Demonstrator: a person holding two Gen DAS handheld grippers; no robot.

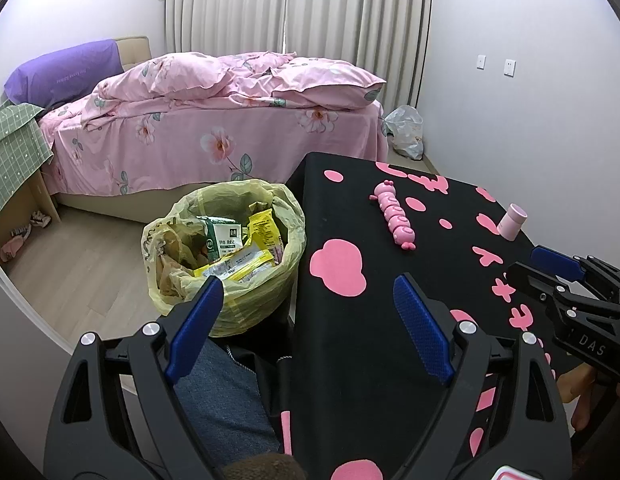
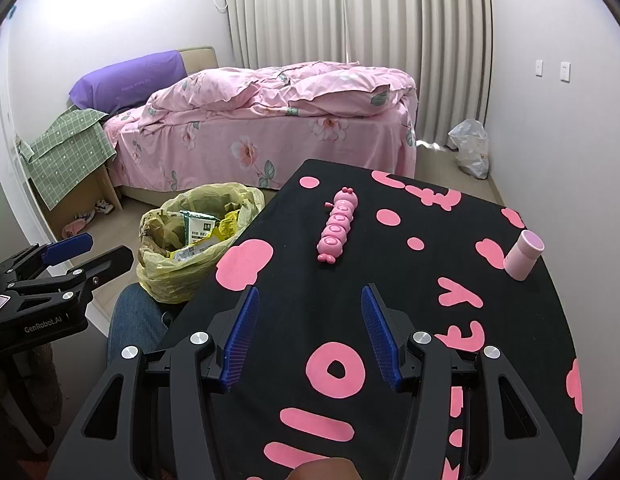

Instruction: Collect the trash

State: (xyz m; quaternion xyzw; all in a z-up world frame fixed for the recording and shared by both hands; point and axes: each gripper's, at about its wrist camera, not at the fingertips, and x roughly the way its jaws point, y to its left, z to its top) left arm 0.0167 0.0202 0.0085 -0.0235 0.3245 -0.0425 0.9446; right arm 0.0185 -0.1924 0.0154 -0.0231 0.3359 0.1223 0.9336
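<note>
Your left gripper (image 1: 308,284) and your right gripper (image 2: 310,294) both have their jaws spread wide, and nothing is between them. The trash bin (image 1: 226,248), lined with a yellow bag and full of wrappers, sits at the middle left of both views, right beside the black table (image 2: 389,288). A pink caterpillar toy (image 2: 337,226) and a pink cup (image 2: 523,255) lie on the table, well apart.

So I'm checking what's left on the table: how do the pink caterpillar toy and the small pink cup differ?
The caterpillar toy is long and segmented; the pink cup is a short plain cylinder. The toy lies flat lengthwise, while the cup stands on its base. The toy sits mid-table; the cup is near the right edge of the table. Both are pink and untouched by either gripper.
</note>
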